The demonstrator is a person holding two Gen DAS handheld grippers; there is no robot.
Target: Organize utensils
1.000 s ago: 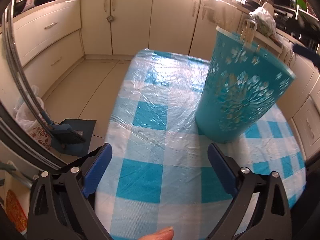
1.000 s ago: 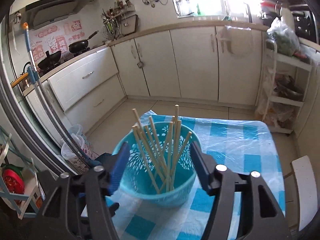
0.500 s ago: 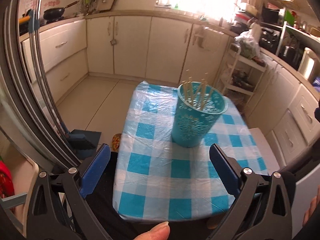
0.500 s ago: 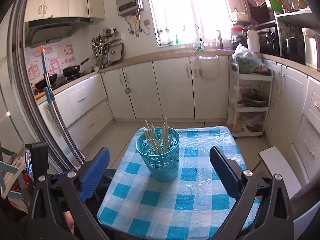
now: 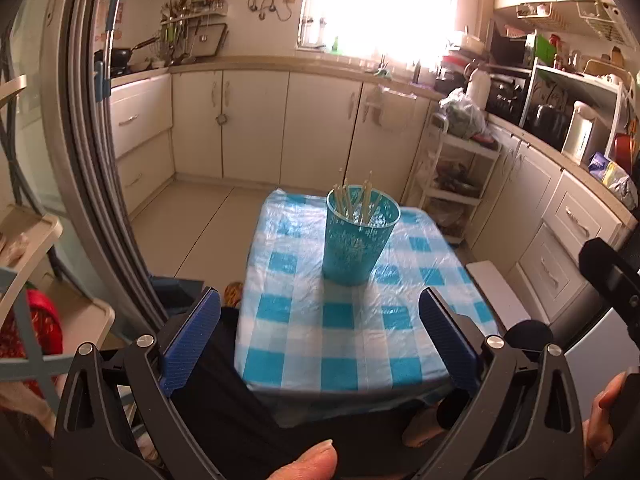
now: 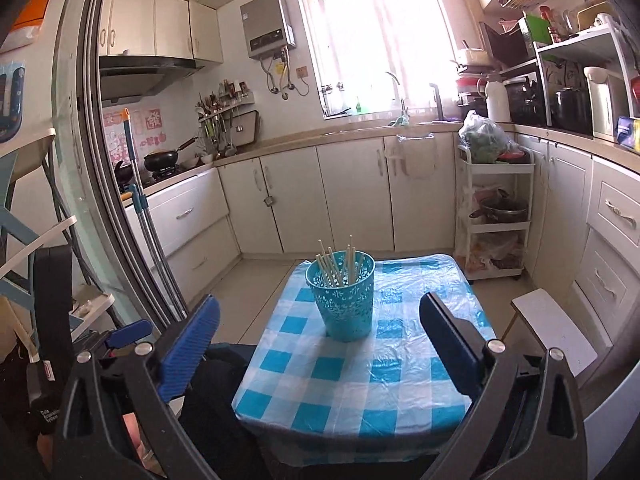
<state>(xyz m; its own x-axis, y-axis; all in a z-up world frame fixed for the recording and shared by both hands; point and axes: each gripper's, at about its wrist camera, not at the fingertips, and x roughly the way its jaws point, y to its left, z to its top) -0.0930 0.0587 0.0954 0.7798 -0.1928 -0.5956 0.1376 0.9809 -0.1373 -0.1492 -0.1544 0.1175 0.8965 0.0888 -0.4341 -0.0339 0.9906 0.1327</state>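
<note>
A teal perforated holder (image 5: 359, 240) stands upright on the small table with the blue-and-white checked cloth (image 5: 320, 340). Several wooden chopsticks (image 5: 360, 200) stand inside it. It also shows in the right wrist view (image 6: 344, 298) with the chopsticks (image 6: 338, 266) on the table (image 6: 360, 392). My left gripper (image 5: 319, 338) is open and empty, held back from the table's near edge. My right gripper (image 6: 320, 342) is open and empty, also well back from the holder.
White kitchen cabinets (image 6: 352, 196) run along the back and right. A white rolling rack (image 6: 496, 216) stands right of the table. A white stool (image 6: 550, 330) is at the table's right. A mop handle (image 6: 138, 208) and sliding door frame (image 6: 96, 160) are left.
Both grippers have pulled far back and up from the holder. The right gripper, earlier around the holder, now stands clear of it. The holder looks small and distant now.
</note>
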